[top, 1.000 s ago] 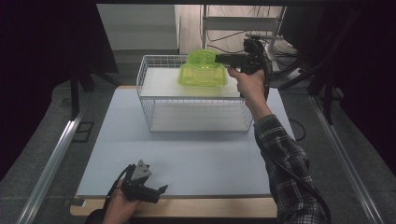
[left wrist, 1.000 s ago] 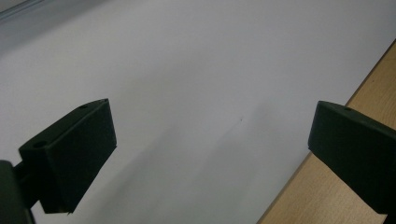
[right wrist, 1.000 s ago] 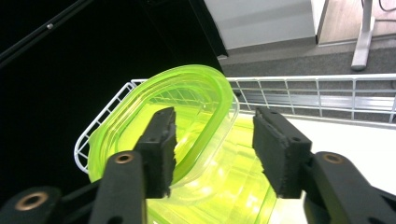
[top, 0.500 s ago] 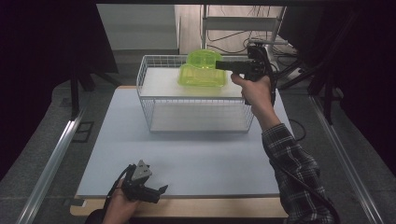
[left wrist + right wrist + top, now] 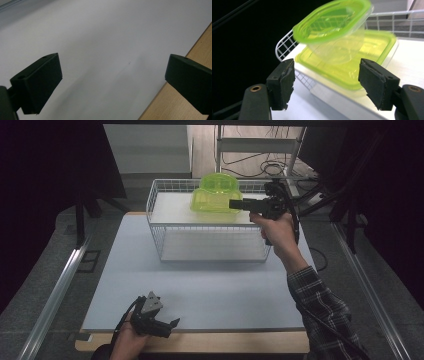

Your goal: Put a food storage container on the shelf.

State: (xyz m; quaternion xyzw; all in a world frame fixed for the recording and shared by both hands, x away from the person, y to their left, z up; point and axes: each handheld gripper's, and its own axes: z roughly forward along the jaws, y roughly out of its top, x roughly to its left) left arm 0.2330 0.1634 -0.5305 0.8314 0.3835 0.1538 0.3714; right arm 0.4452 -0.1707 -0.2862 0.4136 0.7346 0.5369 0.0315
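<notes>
At the far end of the white table mat (image 5: 200,295) stands one white wire basket (image 5: 155,227), and in it are two clear plastic containers with lime-green lids. The larger, rectangular container (image 5: 362,55) sits flat on the white panel laid in the basket, lid up, in the far corner by the wire wall; in the high view its long axis seems to run along the basket's length. The smaller, rounded container (image 5: 332,27) is on top of it, tilted, so that its lid faces up and toward the right gripper's camera rather than straight up; it is blurred in the right gripper view, and whether it rests firmly on the lower lid cannot be told. What the tubs hold cannot be made out through the clear walls. The right gripper (image 5: 325,77) is held level at the basket's right end, pointing across it at the containers (image 5: 215,195); its jaws have just been opening and now stand apart, with nothing pressed between the pads and the tubs lying beyond them. The left gripper (image 5: 172,324) rests at the near edge of the mat, by the wooden table edge (image 5: 190,105), its jaws wide apart over bare mat with nothing between them.
</notes>
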